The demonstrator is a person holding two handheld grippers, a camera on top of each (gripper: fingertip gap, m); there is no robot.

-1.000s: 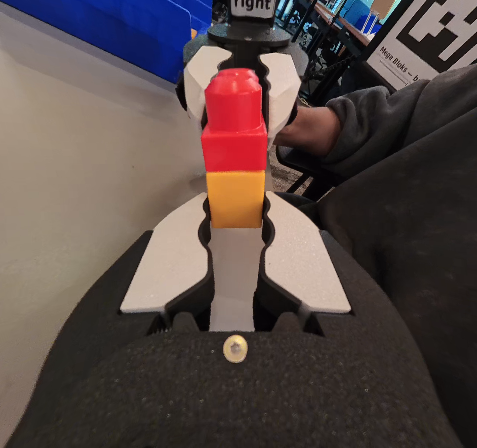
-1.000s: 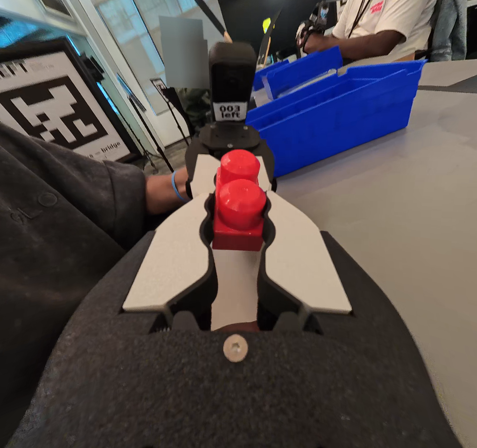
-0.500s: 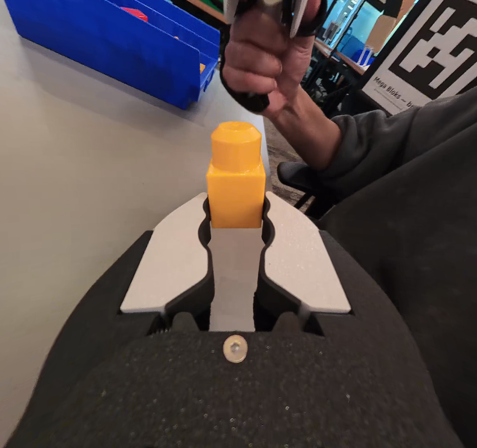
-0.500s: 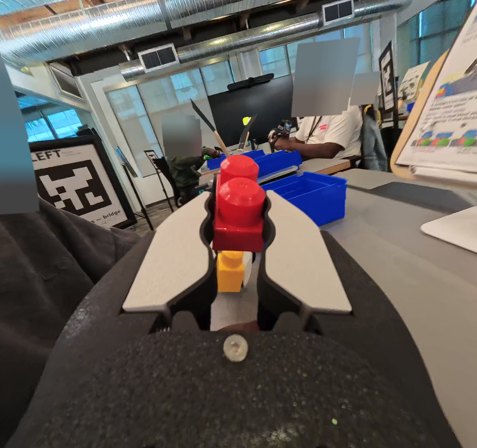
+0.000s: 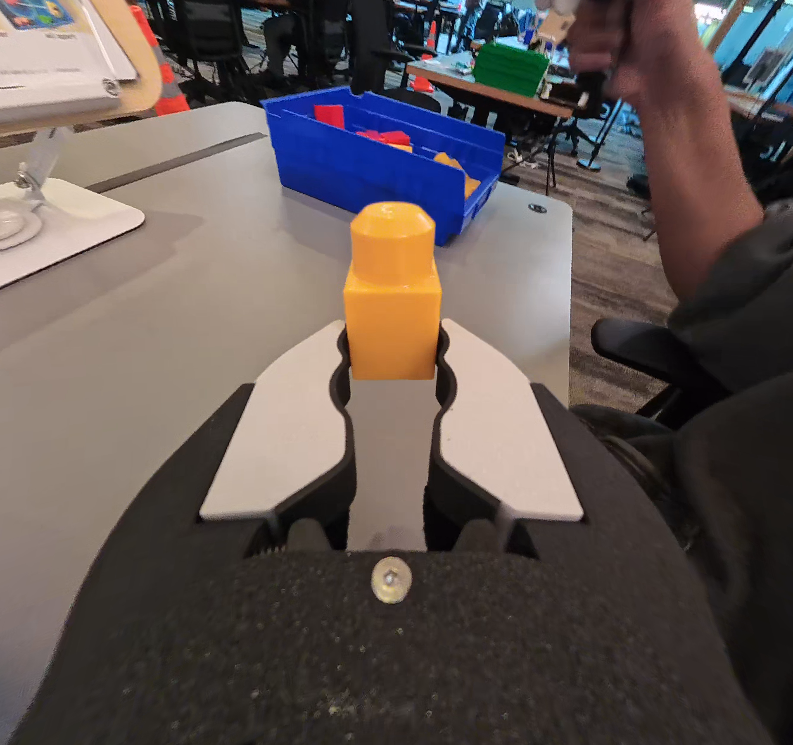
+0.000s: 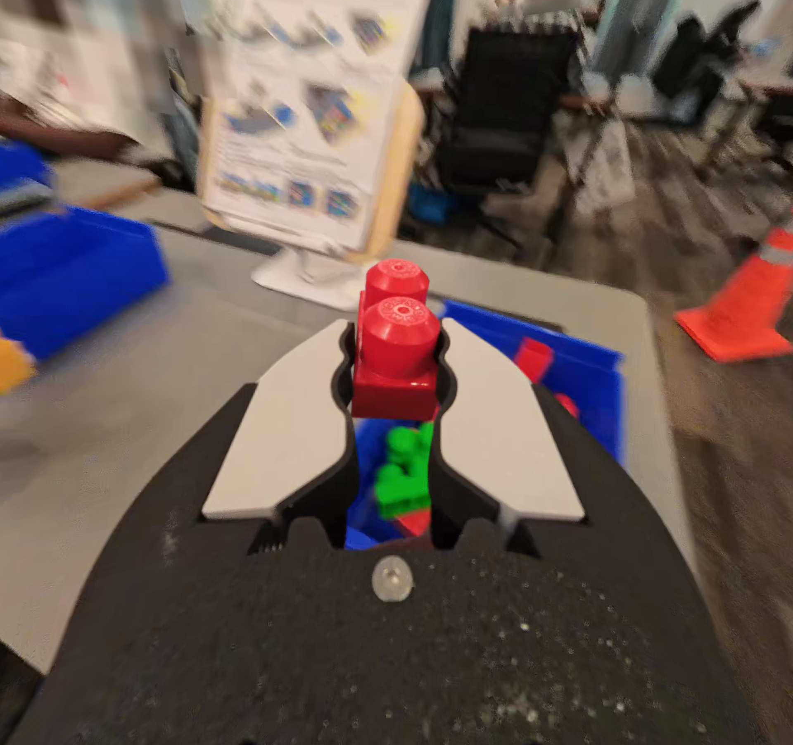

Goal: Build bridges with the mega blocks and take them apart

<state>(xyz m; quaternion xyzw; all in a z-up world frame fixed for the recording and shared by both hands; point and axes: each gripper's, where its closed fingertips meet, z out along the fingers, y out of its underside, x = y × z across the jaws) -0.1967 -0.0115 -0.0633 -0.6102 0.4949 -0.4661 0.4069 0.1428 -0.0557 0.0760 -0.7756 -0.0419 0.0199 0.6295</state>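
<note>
The left hand-held gripper point(image 5: 392, 338) is clenched on a yellow block point(image 5: 391, 316), stud forward, held above the grey bench point(image 5: 171, 316); a blue bin point(image 5: 377, 166) of blocks stands farther back. The right hand-held gripper point(image 6: 395, 355) grasps a red two-stud block point(image 6: 394, 363) above another blue bin point(image 6: 575, 376) holding green blocks point(image 6: 403, 475). That view is blurred.

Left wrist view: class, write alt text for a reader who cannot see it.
The left hand-held gripper is shut on an upright yellow block above a grey table. Beyond it sits a blue bin holding red and yellow blocks.
</note>
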